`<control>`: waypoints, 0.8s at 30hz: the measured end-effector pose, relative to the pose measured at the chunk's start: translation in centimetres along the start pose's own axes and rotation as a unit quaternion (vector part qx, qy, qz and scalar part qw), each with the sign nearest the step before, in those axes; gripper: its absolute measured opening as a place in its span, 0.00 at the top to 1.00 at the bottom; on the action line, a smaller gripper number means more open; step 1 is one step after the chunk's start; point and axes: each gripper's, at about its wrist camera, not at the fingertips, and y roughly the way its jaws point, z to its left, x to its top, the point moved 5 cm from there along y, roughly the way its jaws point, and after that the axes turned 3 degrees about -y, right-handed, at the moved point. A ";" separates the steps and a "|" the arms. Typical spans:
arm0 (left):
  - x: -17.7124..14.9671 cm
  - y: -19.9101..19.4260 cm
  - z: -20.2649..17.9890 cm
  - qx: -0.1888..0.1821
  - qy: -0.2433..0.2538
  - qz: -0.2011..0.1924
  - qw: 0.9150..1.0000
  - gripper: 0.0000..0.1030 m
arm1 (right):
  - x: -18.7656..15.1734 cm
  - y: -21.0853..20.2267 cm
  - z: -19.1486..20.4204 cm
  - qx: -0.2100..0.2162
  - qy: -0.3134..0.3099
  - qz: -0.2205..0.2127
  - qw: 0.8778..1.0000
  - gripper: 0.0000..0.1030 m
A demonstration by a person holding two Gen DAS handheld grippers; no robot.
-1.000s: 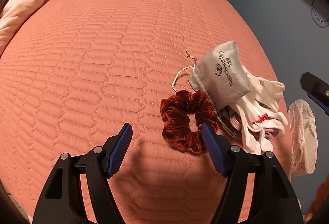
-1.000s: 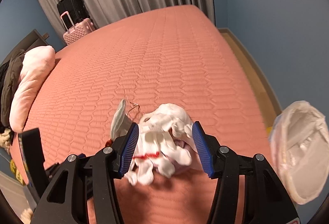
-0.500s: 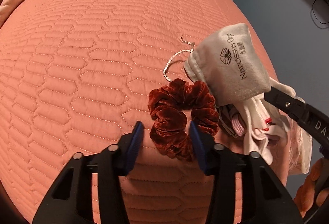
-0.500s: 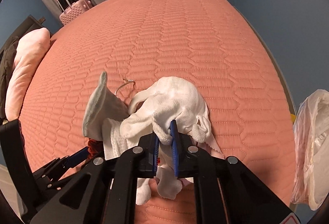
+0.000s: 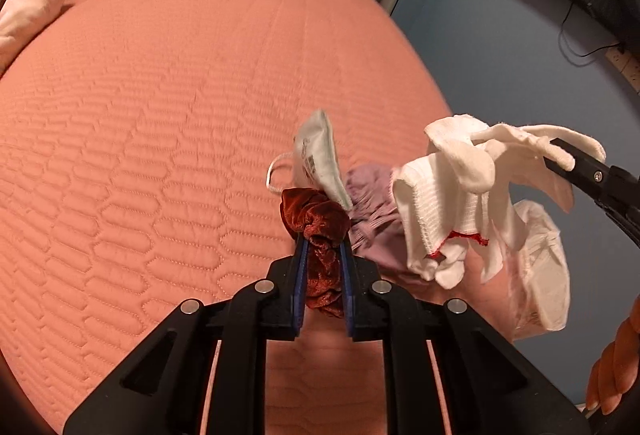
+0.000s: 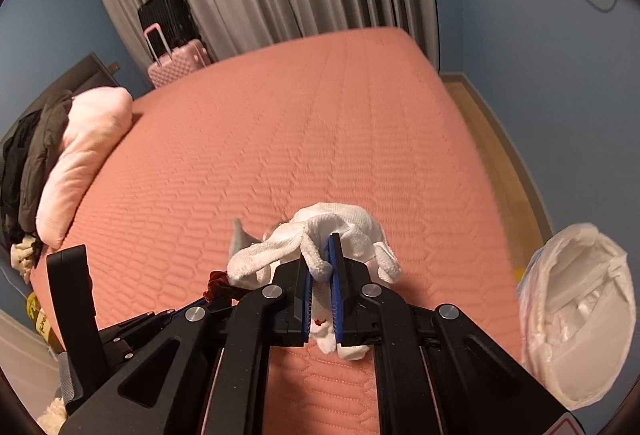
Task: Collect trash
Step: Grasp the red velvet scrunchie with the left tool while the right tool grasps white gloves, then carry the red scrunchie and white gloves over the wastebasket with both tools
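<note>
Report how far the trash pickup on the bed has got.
Done: nothing visibly in the white bag beside the bed yet. In hand: the left claw is shut on the maroon scrunchie; the right claw is shut on the white gloves, lifted off the bedspread. Left: the grey drawstring pouch and a mauve cloth, plus bagging both held items.

Both grippers are built alike — matte black plastic linkages ending in two flat fingers lined with ribbed blue pads. Round silver screws mark the pivots on the left gripper [image 5: 323,255] and the right gripper [image 6: 322,267]. A red-and-white label corner shows at the right gripper's near right edge — lettering unreadable.
</note>
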 end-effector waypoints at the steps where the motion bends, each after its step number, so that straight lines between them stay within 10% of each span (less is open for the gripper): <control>1: 0.3 -1.0 -0.4 -0.005 0.003 -0.010 1.000 0.86 | 0.4 -0.9 -0.1 -0.001 -0.001 -0.008 1.000 0.93; 13: 3.2 -8.0 -7.5 -0.052 0.052 -0.087 0.994 0.86 | 2.8 -11.3 -2.3 -0.010 -0.007 -0.074 0.997 0.93; 24: -1.8 -6.1 -8.3 -0.055 0.078 -0.033 0.995 0.86 | -8.1 -9.1 -5.5 0.001 0.038 0.023 0.999 0.87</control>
